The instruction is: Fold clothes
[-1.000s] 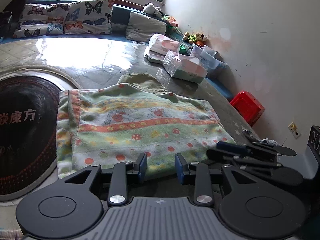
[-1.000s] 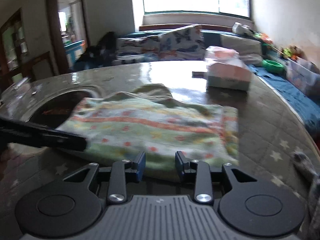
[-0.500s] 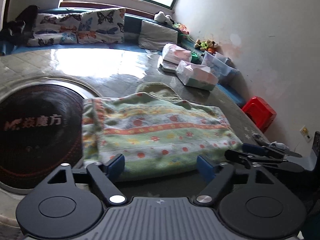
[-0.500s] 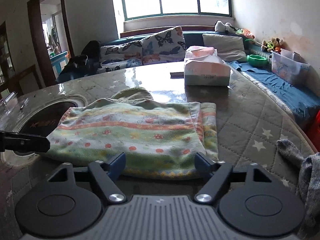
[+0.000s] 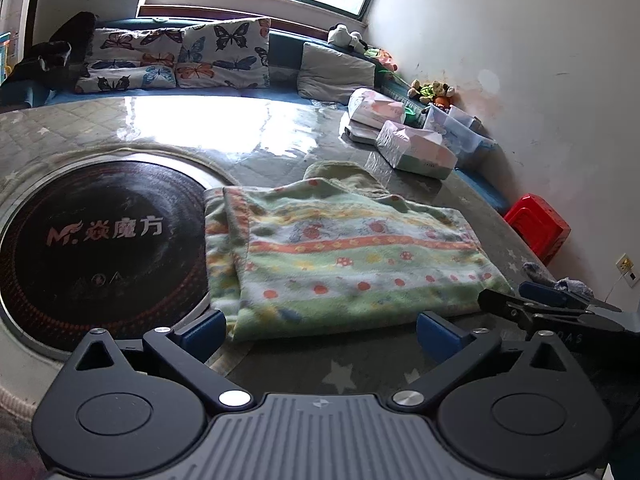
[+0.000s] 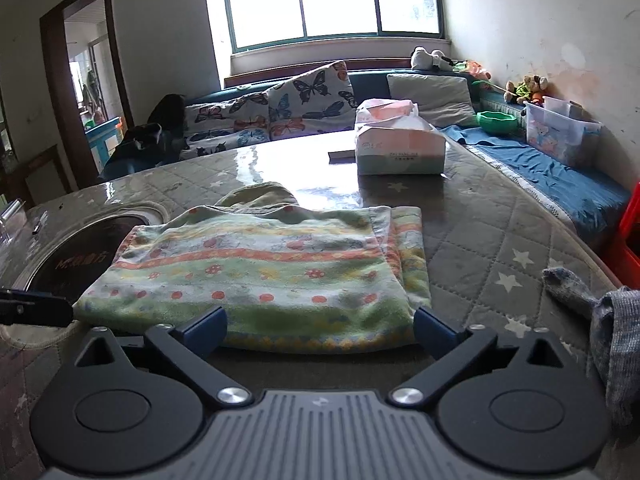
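A folded green, striped fleece garment (image 5: 340,256) with red dots lies flat on the quilted table; it also shows in the right wrist view (image 6: 264,268). Its olive hood (image 5: 340,174) sticks out at the far edge. My left gripper (image 5: 320,330) is open and empty, just short of the garment's near edge. My right gripper (image 6: 320,326) is open and empty at the same near edge; it also shows in the left wrist view (image 5: 548,306) at the garment's right corner. The left gripper's tip shows in the right wrist view (image 6: 36,308).
A round black cooktop inset (image 5: 92,240) lies left of the garment. Tissue packs (image 5: 416,148) stand at the table's far right. A grey knitted cloth (image 6: 592,304) lies on the right edge. A red stool (image 5: 538,226) and a cushioned bench (image 6: 560,176) are beyond.
Both grippers were nearly shut a second ago and have opened wide. Both have drawn back and risen a little from the garment's near edge.
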### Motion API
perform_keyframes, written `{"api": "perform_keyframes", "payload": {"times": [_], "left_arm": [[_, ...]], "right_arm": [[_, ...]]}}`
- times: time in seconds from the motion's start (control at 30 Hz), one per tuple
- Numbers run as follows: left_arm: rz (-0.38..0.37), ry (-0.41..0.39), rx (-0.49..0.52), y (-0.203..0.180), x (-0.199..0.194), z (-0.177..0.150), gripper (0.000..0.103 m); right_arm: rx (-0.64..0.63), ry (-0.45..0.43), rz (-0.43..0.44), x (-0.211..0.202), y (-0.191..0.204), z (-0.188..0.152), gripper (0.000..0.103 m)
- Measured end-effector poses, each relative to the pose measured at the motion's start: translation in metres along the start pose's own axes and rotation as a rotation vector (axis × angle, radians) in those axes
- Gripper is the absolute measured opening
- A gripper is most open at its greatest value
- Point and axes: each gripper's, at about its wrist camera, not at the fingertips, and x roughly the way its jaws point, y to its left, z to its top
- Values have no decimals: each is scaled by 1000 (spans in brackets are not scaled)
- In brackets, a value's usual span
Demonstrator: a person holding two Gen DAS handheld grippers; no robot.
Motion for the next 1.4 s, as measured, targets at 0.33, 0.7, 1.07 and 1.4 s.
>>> {"api": "perform_keyframes", "payload": {"times": [0.33,0.7,1.07,1.4], "left_arm": [[22,19,2,1,-6,-8,103],[43,47,17,-2,-9,-16,103],[39,47,48,-13,-12,-19,103],[37,45,55,-17,-15,-23,103]], "right_arm": [[20,-5,3,-6,6,-5,103],[31,0,11,-13,13,-12,103],[25,-5,18,-19,20,-15,103],[26,2,15,-24,22,-22,103]]}}
